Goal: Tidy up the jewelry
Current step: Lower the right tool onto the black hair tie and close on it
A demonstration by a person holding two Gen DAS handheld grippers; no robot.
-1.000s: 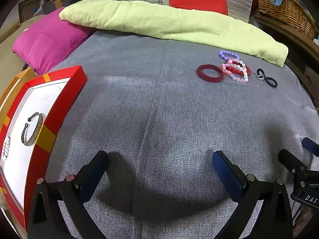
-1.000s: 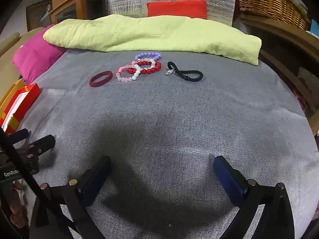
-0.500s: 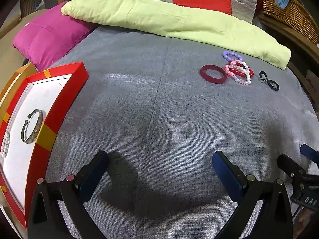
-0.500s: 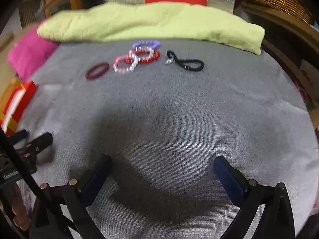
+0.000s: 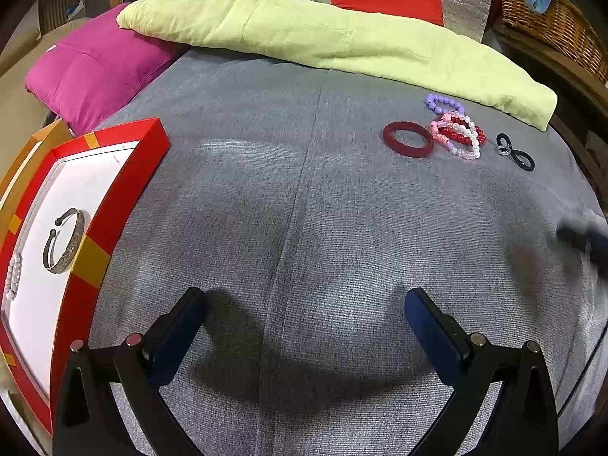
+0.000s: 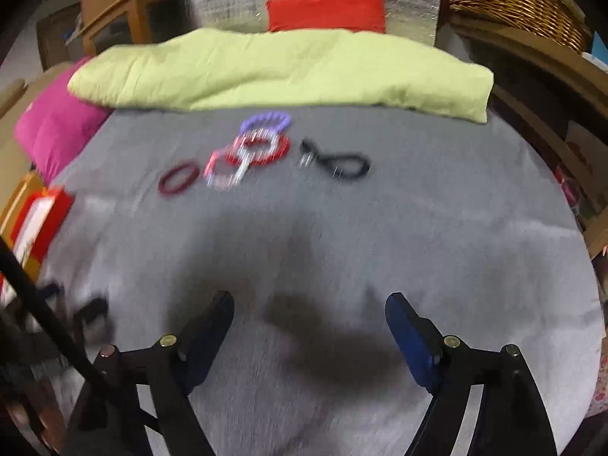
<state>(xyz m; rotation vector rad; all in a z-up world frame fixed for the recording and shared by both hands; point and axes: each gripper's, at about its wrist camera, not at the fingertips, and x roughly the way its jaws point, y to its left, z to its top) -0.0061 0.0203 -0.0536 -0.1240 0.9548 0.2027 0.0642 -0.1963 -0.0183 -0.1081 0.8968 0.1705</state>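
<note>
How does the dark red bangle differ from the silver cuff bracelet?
The dark red bangle is a closed ring, whereas the silver cuff bracelet has an open gap with knobbed ends. The bangle lies on the grey bedcover beside beaded bracelets; the cuff lies inside the red box, on its white lining. Both are rigid and lie flat.

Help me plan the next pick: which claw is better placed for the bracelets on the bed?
Probably the right claw: the bracelets lie nearly straight ahead of it, and its jaws are closing empty. From the left claw, they sit far off to the right, while the tray is beside it.
</note>
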